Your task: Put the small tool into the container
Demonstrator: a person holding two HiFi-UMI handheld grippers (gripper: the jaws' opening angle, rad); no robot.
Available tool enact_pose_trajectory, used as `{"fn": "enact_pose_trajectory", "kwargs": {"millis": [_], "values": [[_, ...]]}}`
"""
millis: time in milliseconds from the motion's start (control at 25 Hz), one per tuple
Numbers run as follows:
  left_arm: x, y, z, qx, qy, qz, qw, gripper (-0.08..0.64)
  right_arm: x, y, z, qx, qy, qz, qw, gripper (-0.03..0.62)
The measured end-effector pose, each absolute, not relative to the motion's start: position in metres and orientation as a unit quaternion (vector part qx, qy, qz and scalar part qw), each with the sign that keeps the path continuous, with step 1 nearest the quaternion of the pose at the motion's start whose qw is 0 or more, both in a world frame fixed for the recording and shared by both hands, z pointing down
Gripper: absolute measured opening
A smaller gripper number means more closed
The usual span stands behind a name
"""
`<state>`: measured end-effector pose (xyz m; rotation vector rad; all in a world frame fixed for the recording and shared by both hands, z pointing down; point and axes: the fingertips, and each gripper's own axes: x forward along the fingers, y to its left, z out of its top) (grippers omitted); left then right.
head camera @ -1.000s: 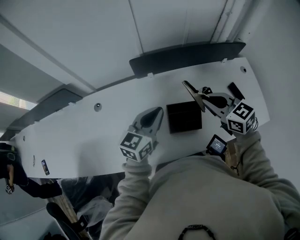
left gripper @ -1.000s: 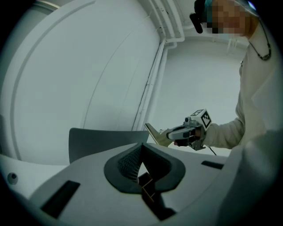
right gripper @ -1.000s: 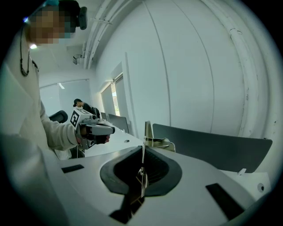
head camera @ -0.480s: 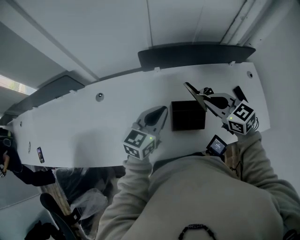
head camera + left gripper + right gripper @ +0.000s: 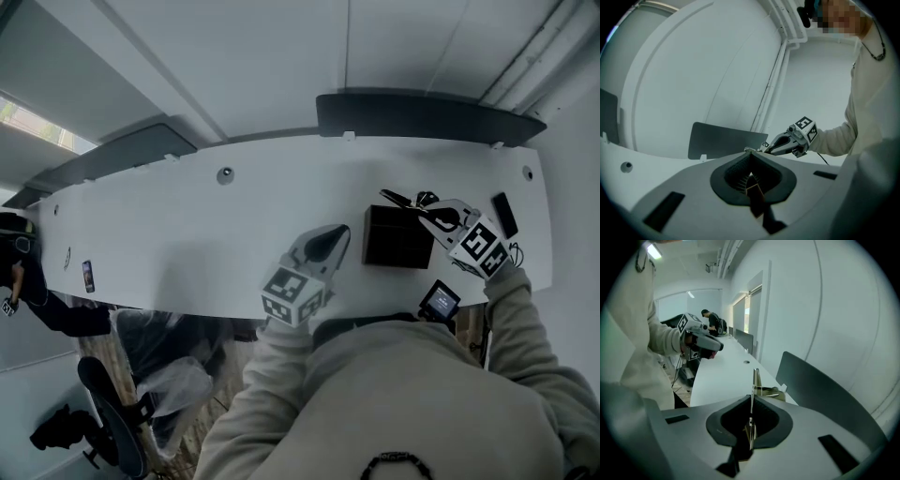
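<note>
White curved desk in the head view: a black square container sits between the grippers. The right gripper holds a thin metal tool by its far rim.

Only the left gripper view shows the left gripper pinched together, empty.

The right gripper view shows its jaws clamped on the tool's blade.

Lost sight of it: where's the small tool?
Head view, right side: the small tool is clamped in the right gripper, by the black container's far edge.
</note>
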<state>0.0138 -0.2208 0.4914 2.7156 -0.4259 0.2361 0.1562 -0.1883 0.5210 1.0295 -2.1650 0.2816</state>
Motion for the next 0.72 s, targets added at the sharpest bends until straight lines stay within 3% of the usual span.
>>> {"fn": "enact_pose_trajectory", "kwargs": {"millis": [360,720], "values": [[-0.009,-0.219,0.5,0.959,-0.18,0.097,0.196,0.0,0.153,-0.189,0.572,0.317,-0.821,0.071,0.47,0.025],[-0.022,-0.22,0.51,0.954,-0.195,0.104,0.201,0.0,0.159,-0.183,0.603,0.284,-0.806,0.075,0.514,0.025]]}}
